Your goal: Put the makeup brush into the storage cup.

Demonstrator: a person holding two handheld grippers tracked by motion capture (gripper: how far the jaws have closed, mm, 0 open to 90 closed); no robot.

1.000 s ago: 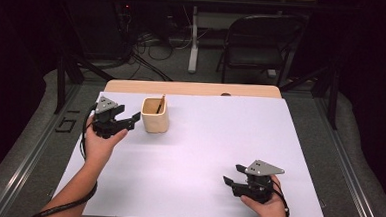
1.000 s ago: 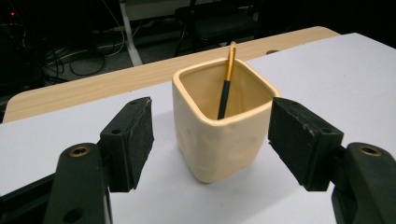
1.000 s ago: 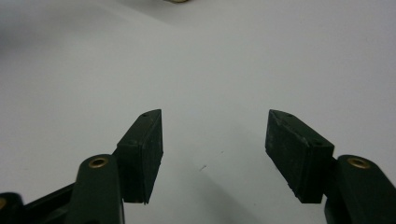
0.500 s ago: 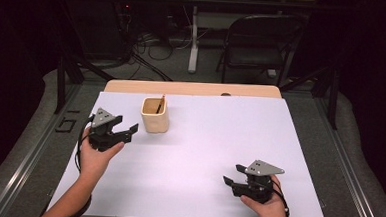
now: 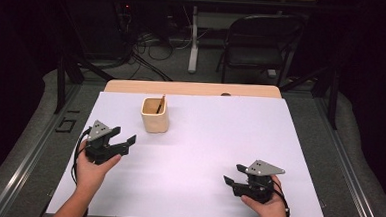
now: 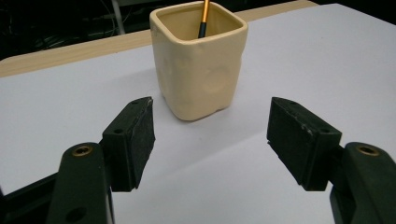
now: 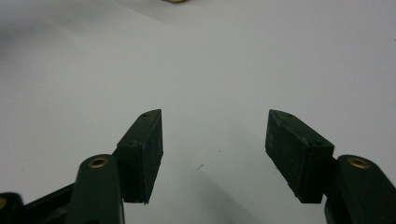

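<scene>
A cream square cup [image 5: 155, 115] stands upright on the white table sheet [image 5: 203, 154], toward its far left, with a thin orange-and-black stick [image 5: 160, 105] leaning inside it. The left gripper [image 5: 123, 142], held in the person's left hand [image 5: 91, 169], sits near the cup on its near-left side, apart from it, jaws spread and empty. The right gripper [image 5: 232, 176], held in the right hand [image 5: 268, 206], rests at the sheet's near right, well apart from the cup, jaws likewise spread over bare sheet

A cream cup [image 5: 155, 115] holding a thin stick [image 5: 160, 105] is seen on the white table [image 5: 198, 154]. The left gripper [image 5: 124, 144] is held near it, jaws apart. The right gripper [image 5: 233, 174] is held well apart.
</scene>
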